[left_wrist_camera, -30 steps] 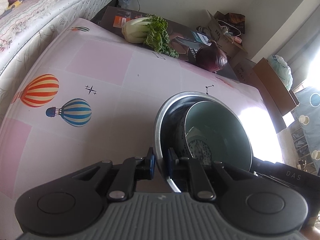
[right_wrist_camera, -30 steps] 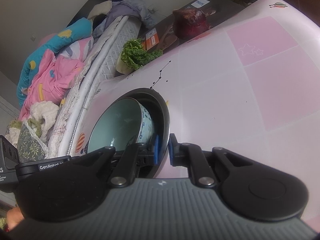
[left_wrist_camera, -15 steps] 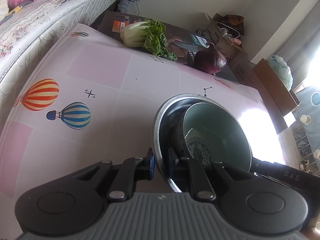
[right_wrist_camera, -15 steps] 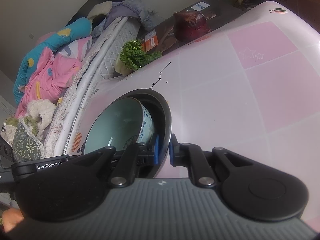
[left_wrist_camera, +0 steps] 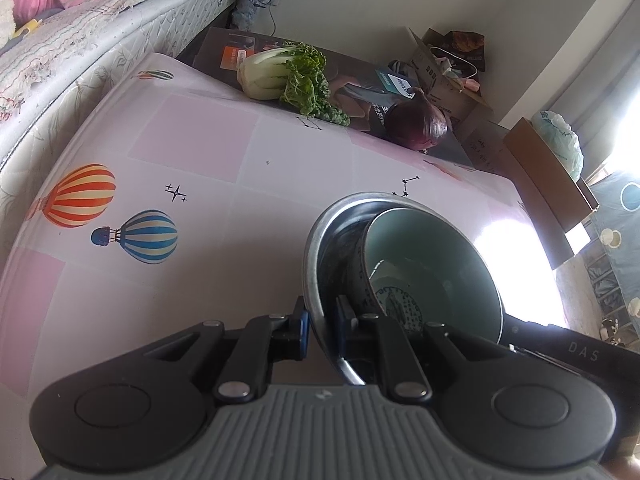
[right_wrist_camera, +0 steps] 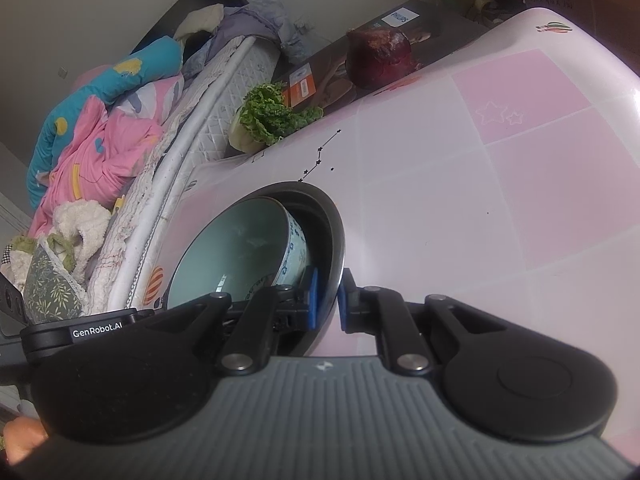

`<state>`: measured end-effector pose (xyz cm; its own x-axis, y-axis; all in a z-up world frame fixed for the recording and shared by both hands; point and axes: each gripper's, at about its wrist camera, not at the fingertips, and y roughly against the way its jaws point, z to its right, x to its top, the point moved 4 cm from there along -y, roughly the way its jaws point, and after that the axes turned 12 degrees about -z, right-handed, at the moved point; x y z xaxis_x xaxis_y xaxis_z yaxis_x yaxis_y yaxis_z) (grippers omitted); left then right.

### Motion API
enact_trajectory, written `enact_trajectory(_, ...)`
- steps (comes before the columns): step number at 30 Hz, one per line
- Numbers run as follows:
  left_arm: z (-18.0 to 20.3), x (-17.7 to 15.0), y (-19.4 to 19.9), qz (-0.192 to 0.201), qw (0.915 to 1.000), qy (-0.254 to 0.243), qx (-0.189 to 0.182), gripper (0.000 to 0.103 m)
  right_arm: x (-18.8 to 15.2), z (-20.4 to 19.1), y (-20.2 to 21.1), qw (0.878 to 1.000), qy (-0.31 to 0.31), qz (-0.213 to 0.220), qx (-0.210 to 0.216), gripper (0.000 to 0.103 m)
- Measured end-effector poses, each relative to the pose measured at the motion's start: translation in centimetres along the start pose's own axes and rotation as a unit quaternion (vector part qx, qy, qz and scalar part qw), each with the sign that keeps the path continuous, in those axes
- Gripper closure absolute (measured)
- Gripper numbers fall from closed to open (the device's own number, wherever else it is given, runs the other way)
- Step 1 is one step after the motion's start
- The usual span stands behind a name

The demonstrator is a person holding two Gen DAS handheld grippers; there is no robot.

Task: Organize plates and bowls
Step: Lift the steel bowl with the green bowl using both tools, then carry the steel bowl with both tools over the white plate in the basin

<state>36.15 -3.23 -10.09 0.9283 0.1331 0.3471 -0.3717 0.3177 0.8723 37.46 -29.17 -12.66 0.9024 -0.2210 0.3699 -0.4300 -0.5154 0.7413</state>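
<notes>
Nearest the left wrist camera, the left gripper (left_wrist_camera: 319,322) is clamped on the rim of a steel bowl (left_wrist_camera: 316,252), one blue pad outside the wall and the other inside. From the opposite side, the right gripper (right_wrist_camera: 325,303) pinches the same steel bowl (right_wrist_camera: 335,240) in the same way, its jaws nearly closed with only the thin metal wall between them. Between the two grips the bowl sits tilted above the table (left_wrist_camera: 200,152), near its front edge as the left camera sees it; whether its base touches the cloth cannot be told.

Inside the steel bowl lies a ceramic bowl (left_wrist_camera: 436,256), pale green within and white with a blue pattern outside (right_wrist_camera: 236,256), leaning against the metal wall on the right gripper's side.

The table carries a pink and white chequered cloth printed with hot-air balloons (left_wrist_camera: 136,236), stars and line-drawn constellations. At its far edge a head of leafy cabbage (left_wrist_camera: 284,72) and a dark purple cabbage (left_wrist_camera: 416,124) rest on a flat printed box (left_wrist_camera: 360,92) lying against the table.

To the left camera's left runs a mattress (left_wrist_camera: 80,52), heaped with pink and blue bedding (right_wrist_camera: 100,136). Cardboard boxes (left_wrist_camera: 440,68) stand beyond by the wall.
</notes>
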Motion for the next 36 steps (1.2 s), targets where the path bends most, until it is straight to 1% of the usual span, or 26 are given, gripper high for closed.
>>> enact_trajectory(20, 0.4, 0.3, 1.5, 0.019, 0.9998, 0.001, -0.006, 0.09, 1.0, -1.1, 1.3, 1.0, 0.013, 0.015, 0.0, 0.093)
enact_trajectory(30, 0.7, 0.4, 3.1, 0.029, 0.9995, 0.005, -0.012, 0.09, 1.1, -2.4, 2.9, 0.999, 0.022, 0.024, -0.003, 0.093)
enact_trajectory(36, 1.0, 0.0, 4.4, 0.032, 0.9993, 0.005, -0.017, 0.09, 0.5, -3.1, 4.4, 0.999, 0.026, 0.029, -0.005, 0.093)
